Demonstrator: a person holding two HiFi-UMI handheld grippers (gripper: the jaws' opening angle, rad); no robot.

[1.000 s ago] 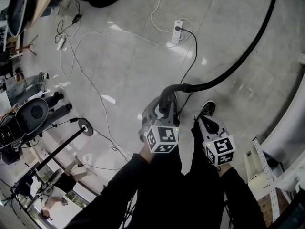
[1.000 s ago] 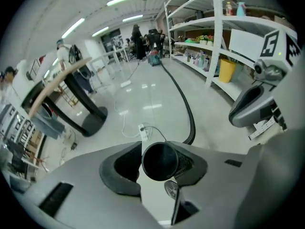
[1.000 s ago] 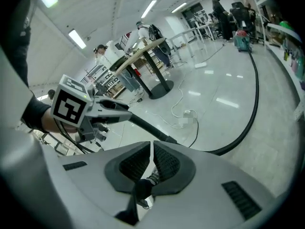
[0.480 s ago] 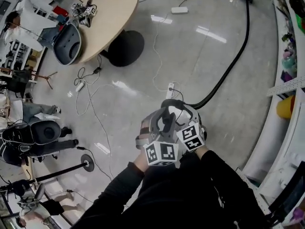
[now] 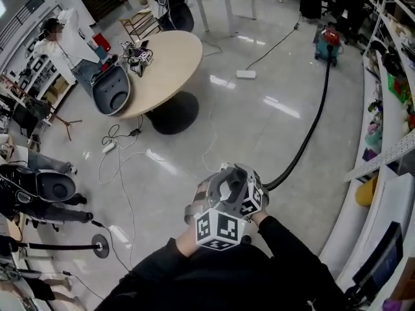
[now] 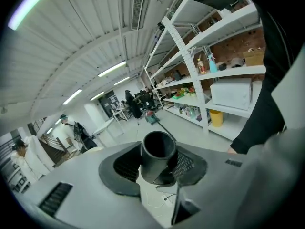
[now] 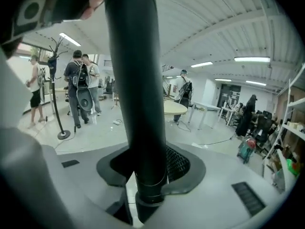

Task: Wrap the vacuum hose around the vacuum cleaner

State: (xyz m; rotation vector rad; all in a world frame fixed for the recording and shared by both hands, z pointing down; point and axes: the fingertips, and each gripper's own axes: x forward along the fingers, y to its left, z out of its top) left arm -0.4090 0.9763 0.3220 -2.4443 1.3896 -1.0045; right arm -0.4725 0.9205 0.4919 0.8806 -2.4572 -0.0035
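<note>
The black vacuum hose [image 5: 305, 141] trails across the floor from the red and teal vacuum cleaner [image 5: 327, 44] at the far right to my two grippers at the bottom centre. My left gripper [image 5: 220, 190] is shut on the hose's rigid open end [image 6: 158, 151], which points away between its jaws. My right gripper [image 5: 241, 181] sits right beside the left one. Its jaws have just been closing, and the black tube [image 7: 136, 104] stands upright between them with the pads on it. The vacuum cleaner [image 7: 248, 149] also shows far off in the right gripper view.
A round wooden table [image 5: 162, 63] with a grey chair [image 5: 110, 89] stands at the left. Thin cables [image 5: 123, 167] and a power strip [image 5: 245, 74] lie on the floor. Shelving [image 5: 389, 109] lines the right side. People stand at the far left beside a pole stand [image 5: 99, 245].
Both grippers have risen with the hose end. The right gripper, apart from the hose a second ago, has swung in beside the left one and closed around the tube.
</note>
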